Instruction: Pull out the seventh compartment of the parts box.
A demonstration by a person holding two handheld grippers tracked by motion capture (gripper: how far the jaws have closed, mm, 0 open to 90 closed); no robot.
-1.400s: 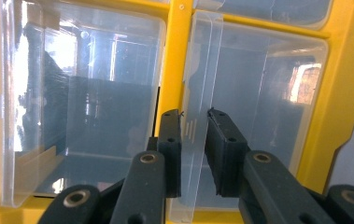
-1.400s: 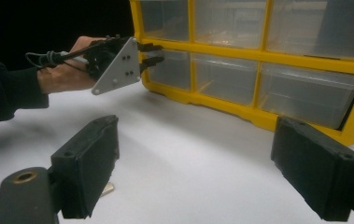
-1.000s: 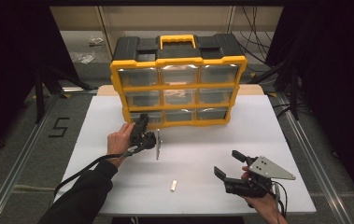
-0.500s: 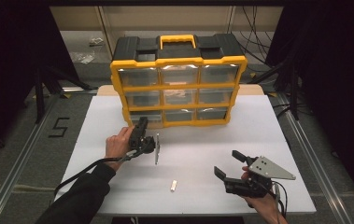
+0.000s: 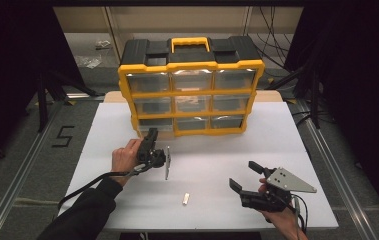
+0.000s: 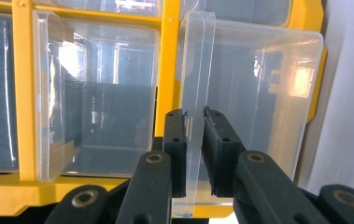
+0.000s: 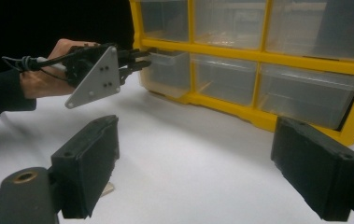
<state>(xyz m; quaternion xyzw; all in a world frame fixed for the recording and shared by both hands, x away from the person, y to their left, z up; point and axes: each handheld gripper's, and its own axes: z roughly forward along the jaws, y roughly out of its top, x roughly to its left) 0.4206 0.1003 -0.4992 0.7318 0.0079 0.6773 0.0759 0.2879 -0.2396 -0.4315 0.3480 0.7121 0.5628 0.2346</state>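
1. In the high view, a yellow and black organizer [image 5: 192, 85] with clear drawers stands at the far side of the white table [image 5: 287, 150]. It has a yellow handle [image 5: 190, 42] on its top.
2. In the same view, the left claw [image 5: 152, 136] reaches to the bottom-left drawer [image 5: 153, 125] of the organizer, and the left hand [image 5: 126, 156] holds it from the near side. This drawer stands a little forward of the yellow frame.
3. The right claw [image 5: 243, 176] is at the near right part of the table, well apart from the organizer. Its jaws are released and nothing is between them. A small pale piece [image 5: 186, 199] lies on the table between the two hands, nearer to the near edge.
4. In the left gripper view, the left claw [image 6: 194, 116] is clenched on the thin clear handle of the drawer [image 6: 198, 70]. Both pads press on this handle from its two sides. The yellow frame of the organizer [image 6: 169, 70] is directly behind it.
5. In the right gripper view, the right claw [image 7: 193, 154] has wide open jaws above the bare table [image 7: 188, 140]. Farther off, the left claw [image 7: 139, 59] touches the front of the bottom-left drawer [image 7: 167, 70], which comes a little forward out of the organizer [image 7: 277, 58].
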